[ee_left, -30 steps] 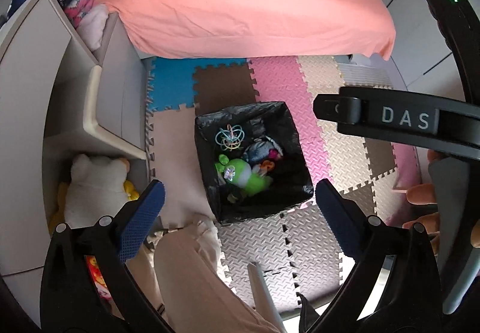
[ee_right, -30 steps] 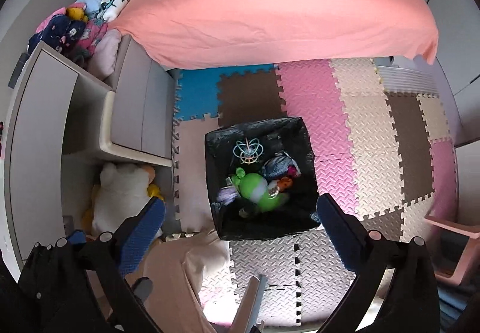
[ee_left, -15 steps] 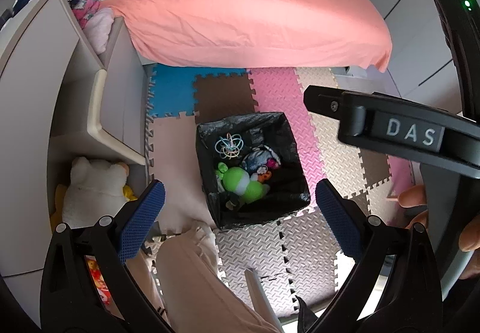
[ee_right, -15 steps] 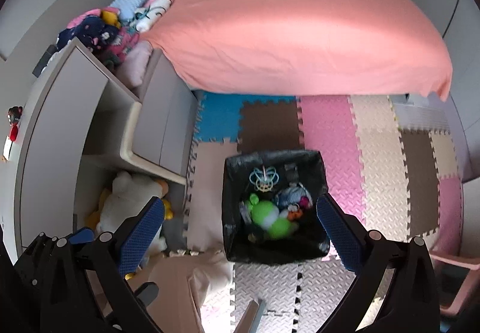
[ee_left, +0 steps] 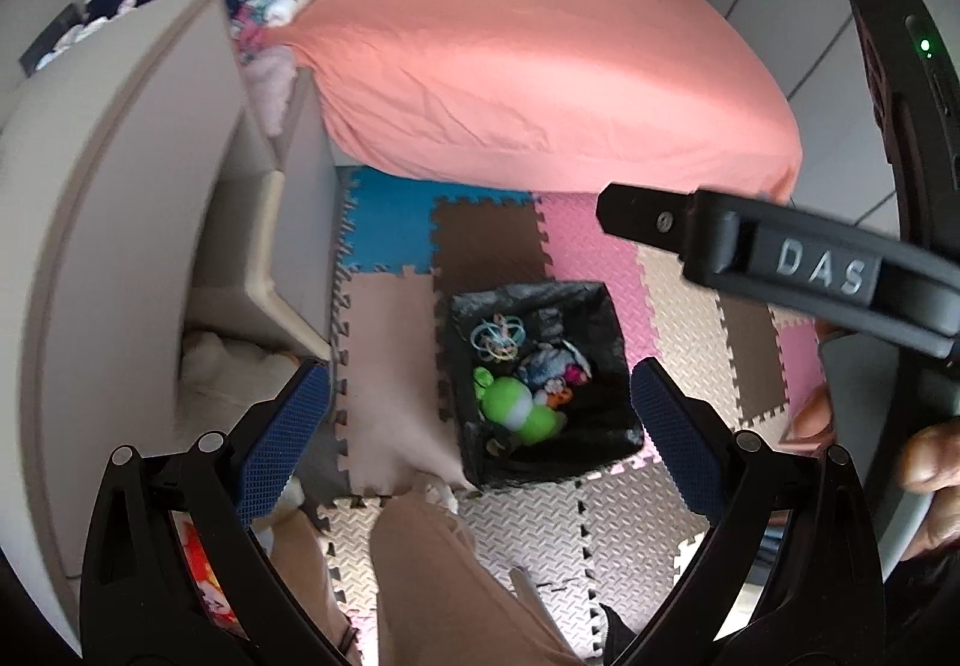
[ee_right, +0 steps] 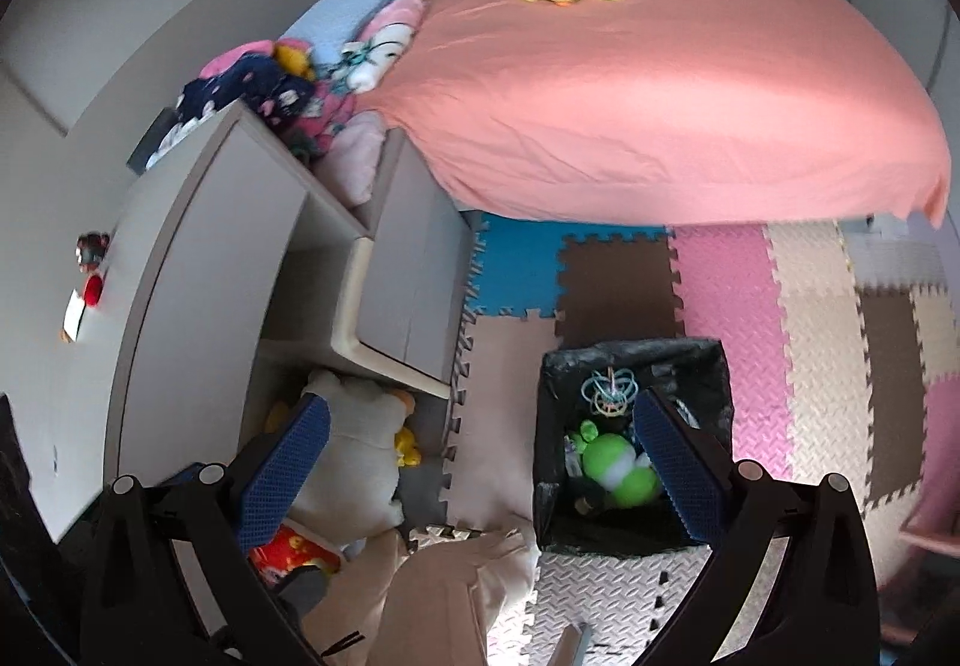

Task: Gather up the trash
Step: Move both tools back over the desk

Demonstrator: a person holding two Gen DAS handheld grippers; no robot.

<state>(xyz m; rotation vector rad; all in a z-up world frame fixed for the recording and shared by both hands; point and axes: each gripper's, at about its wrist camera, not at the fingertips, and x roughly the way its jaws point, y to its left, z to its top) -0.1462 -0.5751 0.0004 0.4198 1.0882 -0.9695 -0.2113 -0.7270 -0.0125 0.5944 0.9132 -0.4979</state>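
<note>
Foam floor mats carry the black-lined bin, now smaller in both views: both grippers were raised. Left gripper and right gripper fingers spread, empty. Toys already binned; searching likely follows.

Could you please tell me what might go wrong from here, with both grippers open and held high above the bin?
1. The left gripper and right gripper are both empty, and the black-lined bin already holds toys such as the green plush, so more toys could be binned as trash.
2. Both views are motion-blurred, so a hasty reach may miss.
3. The person's leg stands beside the bin and could knock it.
</note>
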